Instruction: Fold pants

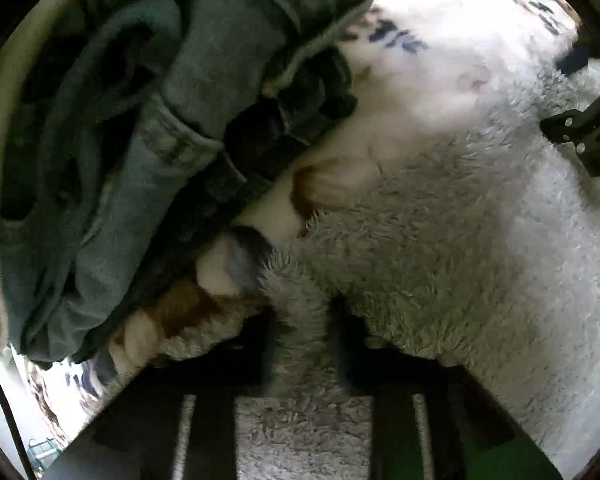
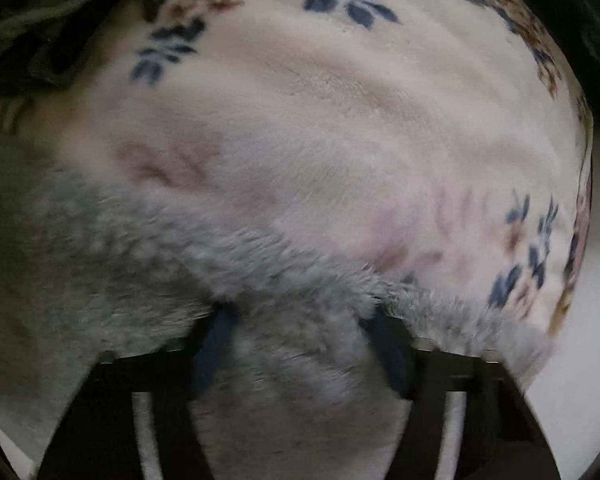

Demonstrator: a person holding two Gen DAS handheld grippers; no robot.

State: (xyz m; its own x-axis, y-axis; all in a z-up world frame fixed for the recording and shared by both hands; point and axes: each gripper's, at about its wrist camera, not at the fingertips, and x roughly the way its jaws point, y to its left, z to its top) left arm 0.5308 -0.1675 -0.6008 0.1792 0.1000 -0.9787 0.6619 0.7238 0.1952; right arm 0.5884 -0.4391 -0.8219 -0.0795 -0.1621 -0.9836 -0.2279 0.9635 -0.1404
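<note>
floral blanket (image 2: pixel 340 92) fills most of my right view, cream w/ blue leaf print. grey fleece pants (image 1: pixel 440 248) lie over it from 3 to 6 o'clock in my left view, fluffy side up. pile of denim (image 1: pixel 148 128) sits at 10 o'clock, touching the blanket. left gripper (image 1: pixel 300 340) is pinched tight on a fold of the fleece. right gripper (image 2: pixel 304 344) is clamped on a thick bunch of fleece, pointing down.

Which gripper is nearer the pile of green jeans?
Left. The left gripper pinches grey fleece pants beside the jeans; the right gripper grips fleece farther away.
</note>
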